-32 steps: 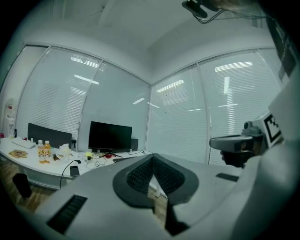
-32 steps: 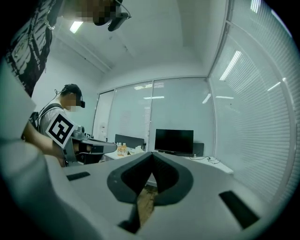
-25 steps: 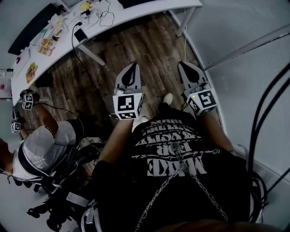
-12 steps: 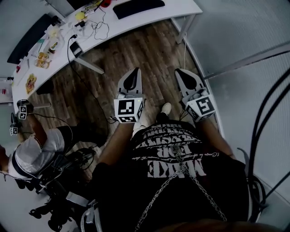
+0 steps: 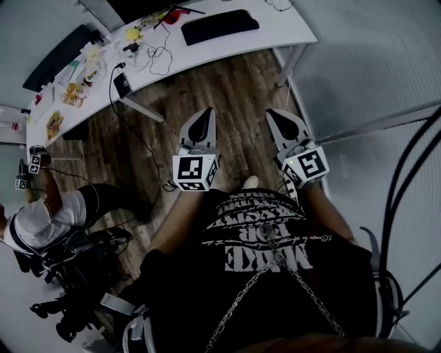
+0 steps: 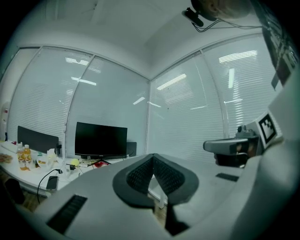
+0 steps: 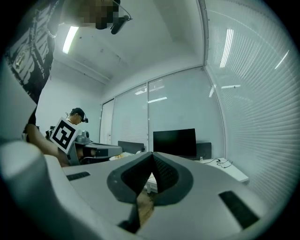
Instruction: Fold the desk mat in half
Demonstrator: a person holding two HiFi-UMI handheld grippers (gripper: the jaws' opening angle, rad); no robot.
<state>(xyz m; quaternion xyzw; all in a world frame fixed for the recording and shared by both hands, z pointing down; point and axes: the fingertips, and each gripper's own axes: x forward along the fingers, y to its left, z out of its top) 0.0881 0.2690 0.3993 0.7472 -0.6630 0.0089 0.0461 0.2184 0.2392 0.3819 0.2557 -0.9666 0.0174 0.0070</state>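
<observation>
Black desk mat [image 5: 219, 26] on white desk [image 5: 279, 27], monitor [image 5: 138, 7] cropped above

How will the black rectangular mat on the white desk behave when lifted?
The black rectangular mat looks thin and lies flat on the white desk, so probably floppy and light. It may slide on that smooth top.

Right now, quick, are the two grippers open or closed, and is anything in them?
Left gripper: closed, holding nothing.
Right gripper: closed, holding nothing.
</observation>
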